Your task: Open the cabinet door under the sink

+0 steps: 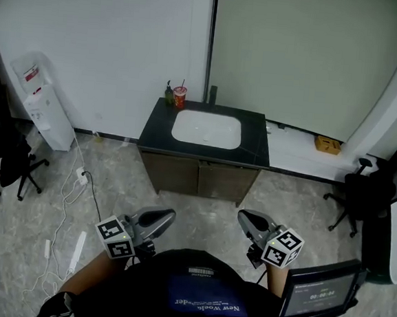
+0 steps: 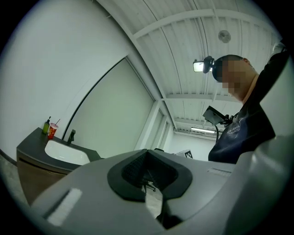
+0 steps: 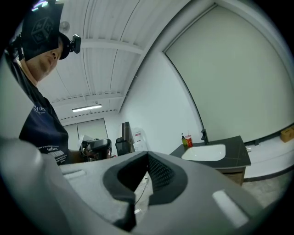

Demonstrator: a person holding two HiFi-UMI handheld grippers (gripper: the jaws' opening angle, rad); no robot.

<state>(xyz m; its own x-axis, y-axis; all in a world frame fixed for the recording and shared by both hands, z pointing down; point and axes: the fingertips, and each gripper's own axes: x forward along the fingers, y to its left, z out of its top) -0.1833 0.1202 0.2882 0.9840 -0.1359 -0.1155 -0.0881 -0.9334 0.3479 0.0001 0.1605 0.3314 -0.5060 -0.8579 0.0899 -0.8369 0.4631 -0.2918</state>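
we read little here: the dark blue shirt [image 1: 203,300] carries white print, roughly "new wool…", the rest unclear; the small screen [image 1: 321,293] shows digits like "00:00".

**Flat, cool room light; wide lenses bend the edges**

The light is soft and even, coming from overhead. In the left gripper view a ceiling strip lamp [image 2: 204,131] glows beyond the left gripper [image 2: 147,155], up and to its right. A small bright light [image 2: 198,66] burns higher above it. Past the right gripper [image 3: 147,156], to its upper left, a second strip lamp [image 3: 86,108] shines without flare. Both gripper views are round fisheyes with black corners. Wall lines curve in them, and each claw's grey shell, close to the lens, is soft. The head view is sharp but darkens at its corners. There, ahead of both claws, the white basin [image 1: 206,129] is the brightest patch, and shadows on the floor [image 1: 200,213] are faint.
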